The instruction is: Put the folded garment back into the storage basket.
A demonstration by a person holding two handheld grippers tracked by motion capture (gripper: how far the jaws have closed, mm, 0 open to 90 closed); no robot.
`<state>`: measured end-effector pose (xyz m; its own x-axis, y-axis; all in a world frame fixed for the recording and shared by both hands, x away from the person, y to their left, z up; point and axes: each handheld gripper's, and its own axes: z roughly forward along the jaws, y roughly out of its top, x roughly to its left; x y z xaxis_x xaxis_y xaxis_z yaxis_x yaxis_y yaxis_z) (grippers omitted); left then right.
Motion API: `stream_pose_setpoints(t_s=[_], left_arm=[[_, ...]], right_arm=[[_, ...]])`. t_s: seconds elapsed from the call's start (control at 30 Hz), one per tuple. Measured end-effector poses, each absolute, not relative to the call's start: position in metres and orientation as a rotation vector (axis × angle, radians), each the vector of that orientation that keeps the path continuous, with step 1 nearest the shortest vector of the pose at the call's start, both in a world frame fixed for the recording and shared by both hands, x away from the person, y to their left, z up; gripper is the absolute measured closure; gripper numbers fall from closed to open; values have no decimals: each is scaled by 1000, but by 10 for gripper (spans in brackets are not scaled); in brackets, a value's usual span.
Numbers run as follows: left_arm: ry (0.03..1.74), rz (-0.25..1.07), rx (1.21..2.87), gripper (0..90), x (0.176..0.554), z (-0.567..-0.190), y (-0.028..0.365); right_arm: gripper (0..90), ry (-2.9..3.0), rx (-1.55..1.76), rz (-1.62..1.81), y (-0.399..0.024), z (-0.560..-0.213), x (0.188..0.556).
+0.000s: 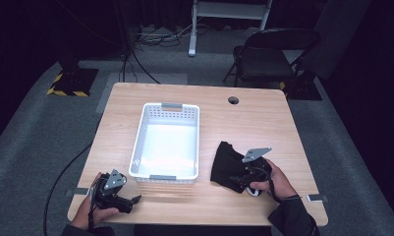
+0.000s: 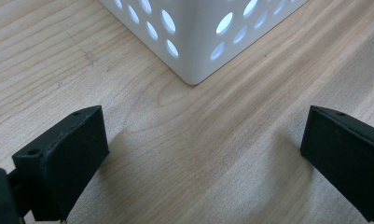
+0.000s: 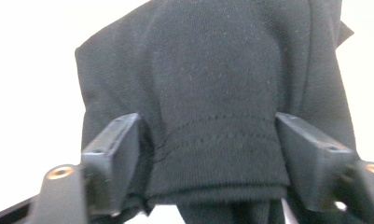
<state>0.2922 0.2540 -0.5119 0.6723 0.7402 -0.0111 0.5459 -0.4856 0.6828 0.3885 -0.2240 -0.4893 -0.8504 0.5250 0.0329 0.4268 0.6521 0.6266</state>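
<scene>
Where the high view looks down on it, the wooden table [image 1: 263,123] is the biggest thing in sight, pale and grained, with a small round hole [image 1: 233,100] near its far edge. On it, a little left of the middle, stands a white perforated basket [image 1: 140,132], long side running near to far, with a grey handle at each short end. To the right of the basket and apart from it lies a black garment [image 1: 225,164], bunched into a dark heap on the near right part of the table. The right gripper [image 1: 247,178] sits at the near right edge of that heap, held in the person's right hand [image 1: 278,181], with its grey 3-cornered plate on top. In the right gripper view the 2 black jaws stand on either side of a stitched hem of the black garment [image 3: 212,84], the cloth filling the gap between them and both pads pressed against the fold, so the gripper is holding the fabric at a middling width. The left gripper [image 1: 128,200] rests at the near left corner of the table, just near of the basket's near left corner, in the person's left hand [image 1: 94,214]. In the left gripper view its jaws stand wide apart over bare wood, with a corner of the basket [image 2: 194,51] just beyond them.
</scene>
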Motion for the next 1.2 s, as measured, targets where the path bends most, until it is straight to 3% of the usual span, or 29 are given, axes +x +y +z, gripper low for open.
stream_pose_setpoints(t_s=[0.2,0.33,1.2], left_arm=[[986,375,2214,6,292,-512,254],[986,375,2214,6,292,-512,254],[986,375,2214,7,292,-512,254]], right_arm=[[486,2715,770,999,-224,-487,386],[537,2713,763,999,-224,-485,384],[608,2614,766,1044,-231,-467,369]])
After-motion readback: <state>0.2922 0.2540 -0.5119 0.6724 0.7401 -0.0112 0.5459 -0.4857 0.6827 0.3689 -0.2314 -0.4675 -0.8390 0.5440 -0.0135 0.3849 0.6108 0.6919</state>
